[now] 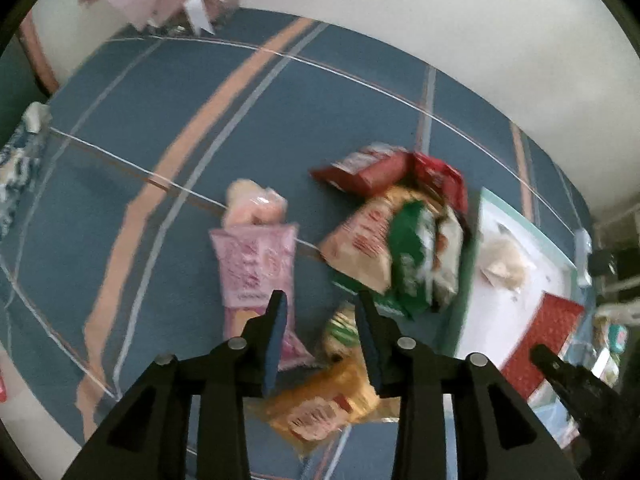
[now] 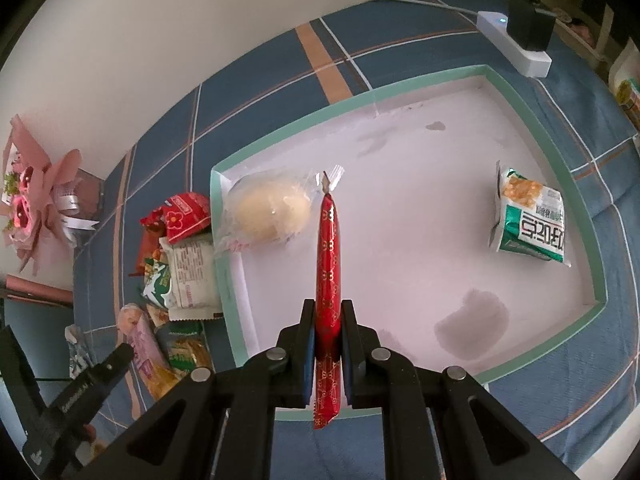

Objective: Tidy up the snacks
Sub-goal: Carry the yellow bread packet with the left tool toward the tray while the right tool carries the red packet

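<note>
A blue plaid cloth [image 2: 256,92] with orange and white stripes covers the counter, which stands against a plain pale wall. At the far left a pink paper-wrapped bouquet [image 2: 36,200] sits by the wall. To its right, on the cloth, lies a loose pile of snack packets [image 2: 180,256]: red, green, tan, pink and yellow wrappers overlapping, so the lower ones are partly hidden and their print is unreadable.

The left gripper [image 1: 320,300] points down over the near end of this pile, jaws slightly apart with nothing between them, just above a pink packet [image 1: 256,264] and a yellow packet [image 1: 324,404]. It is probably lining up the next pick. That view is blurred.

Right of the pile sits a shallow white tray with a green rim [image 2: 280,136], likely the collecting place. It holds a clear-wrapped pale bun [image 2: 272,212] at its left end and a green-and-white packet [image 2: 532,220] at its right, well apart. Grey stains mark the floor.

The right gripper [image 2: 326,308] hangs over the tray's near edge, jaws clamped on a long red foil stick snack [image 2: 328,248], held edge-on, probably to be set down between the two.

At the far right, a white power strip [image 2: 516,40] with a black plug rests on the cloth.
</note>
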A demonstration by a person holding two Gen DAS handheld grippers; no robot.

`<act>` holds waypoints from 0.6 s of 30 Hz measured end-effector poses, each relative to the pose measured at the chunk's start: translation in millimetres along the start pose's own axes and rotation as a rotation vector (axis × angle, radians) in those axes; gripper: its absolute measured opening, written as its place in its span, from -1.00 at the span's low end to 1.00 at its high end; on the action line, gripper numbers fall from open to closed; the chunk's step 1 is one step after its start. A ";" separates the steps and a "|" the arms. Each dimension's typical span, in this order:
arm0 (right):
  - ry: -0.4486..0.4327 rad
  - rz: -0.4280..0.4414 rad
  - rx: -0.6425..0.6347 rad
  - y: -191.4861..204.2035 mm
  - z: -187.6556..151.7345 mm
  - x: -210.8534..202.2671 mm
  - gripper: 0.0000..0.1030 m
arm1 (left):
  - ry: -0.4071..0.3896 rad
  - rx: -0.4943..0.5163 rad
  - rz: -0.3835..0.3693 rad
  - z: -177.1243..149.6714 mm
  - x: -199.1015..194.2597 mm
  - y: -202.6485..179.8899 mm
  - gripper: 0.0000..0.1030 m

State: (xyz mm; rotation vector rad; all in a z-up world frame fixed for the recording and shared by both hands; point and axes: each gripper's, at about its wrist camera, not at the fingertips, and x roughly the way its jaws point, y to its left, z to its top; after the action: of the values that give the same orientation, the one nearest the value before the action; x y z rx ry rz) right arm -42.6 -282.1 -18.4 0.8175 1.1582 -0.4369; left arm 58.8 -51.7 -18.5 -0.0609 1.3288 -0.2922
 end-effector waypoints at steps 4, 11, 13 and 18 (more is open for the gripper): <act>0.018 0.009 0.001 1.7 -5.7 2.1 -0.77 | 0.004 0.097 -0.003 -12.8 -2.0 -22.3 0.05; -0.009 0.022 -0.015 3.1 -22.5 -14.0 -0.77 | -0.010 0.211 -0.013 -39.6 -12.3 -43.4 0.32; -0.014 0.028 -0.017 3.4 -25.8 -16.6 -0.77 | -0.006 0.271 0.006 -51.3 -11.8 -50.5 0.37; -0.011 0.036 -0.030 5.7 -34.7 -18.0 -0.77 | 0.043 0.329 0.067 -64.5 1.2 -52.9 0.38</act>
State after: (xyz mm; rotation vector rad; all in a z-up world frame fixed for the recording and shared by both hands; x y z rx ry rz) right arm -67.1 -253.9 -5.6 0.8076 1.1362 -0.3928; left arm -12.2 -95.0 -24.3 0.2669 1.3070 -0.4536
